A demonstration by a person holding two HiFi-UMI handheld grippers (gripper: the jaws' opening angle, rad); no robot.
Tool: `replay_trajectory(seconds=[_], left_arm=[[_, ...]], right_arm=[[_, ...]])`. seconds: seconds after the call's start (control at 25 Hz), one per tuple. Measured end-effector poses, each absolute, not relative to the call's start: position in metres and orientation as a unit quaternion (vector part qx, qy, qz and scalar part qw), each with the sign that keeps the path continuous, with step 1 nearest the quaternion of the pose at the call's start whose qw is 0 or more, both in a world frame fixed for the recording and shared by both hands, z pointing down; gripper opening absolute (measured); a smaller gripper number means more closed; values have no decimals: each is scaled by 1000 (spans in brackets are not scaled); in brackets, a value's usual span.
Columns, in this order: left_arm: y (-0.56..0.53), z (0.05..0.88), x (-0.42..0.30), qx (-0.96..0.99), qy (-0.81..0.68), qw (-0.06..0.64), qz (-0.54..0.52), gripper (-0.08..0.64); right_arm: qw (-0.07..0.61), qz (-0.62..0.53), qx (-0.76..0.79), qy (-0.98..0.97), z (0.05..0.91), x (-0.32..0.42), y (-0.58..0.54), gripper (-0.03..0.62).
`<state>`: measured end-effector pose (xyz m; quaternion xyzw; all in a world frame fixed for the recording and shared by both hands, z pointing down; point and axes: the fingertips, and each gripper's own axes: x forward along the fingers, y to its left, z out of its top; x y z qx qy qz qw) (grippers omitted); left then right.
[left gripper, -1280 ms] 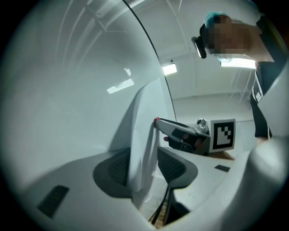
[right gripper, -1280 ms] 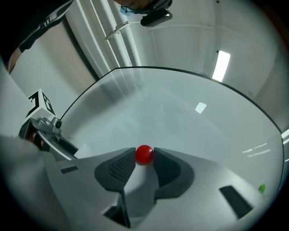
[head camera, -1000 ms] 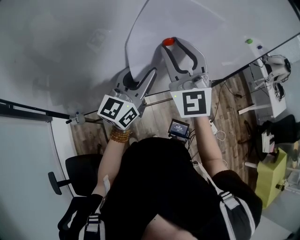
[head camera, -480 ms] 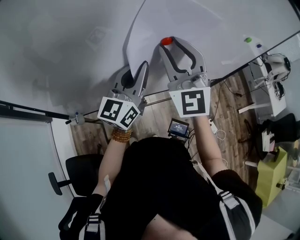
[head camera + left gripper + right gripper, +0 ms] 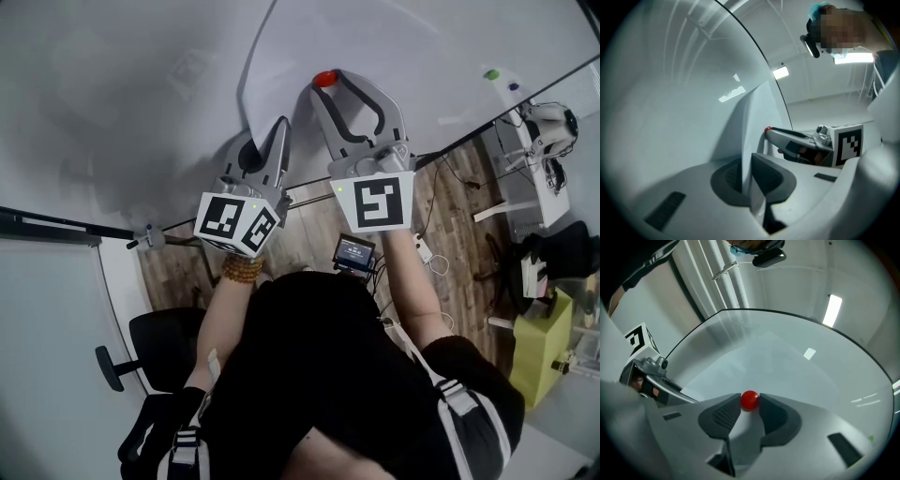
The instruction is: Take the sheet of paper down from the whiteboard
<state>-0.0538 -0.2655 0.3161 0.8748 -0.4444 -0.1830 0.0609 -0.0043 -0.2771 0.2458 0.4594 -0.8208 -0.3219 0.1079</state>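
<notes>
- The sheet of paper [image 5: 403, 47] is up on the whiteboard [image 5: 112, 84]. A red magnet [image 5: 750, 400] sits on it near its left edge, which curls away from the board.
- Left tongs [image 5: 746, 174] have just been closing and are shut on that loose edge, with the paper pinched between the pads.
- Right tongs [image 5: 328, 86] are clamped on the magnet, one pad on each side.
- My take: pull the magnet straight off first and keep the left grip quiet. Tugging while it's pinned could tear the sheet or slide it out of the pads.
- Then peel from the left edge. Can't see the top of the sheet, so check for more magnets.
</notes>
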Motion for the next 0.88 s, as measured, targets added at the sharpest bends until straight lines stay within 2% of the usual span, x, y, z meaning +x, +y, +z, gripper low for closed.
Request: replay_trajectory(seconds=[0.88], left_arm=[[-269, 320, -52, 867, -449, 77, -201, 11]], right_arm=[[105, -328, 456, -821, 246, -4, -277, 118]])
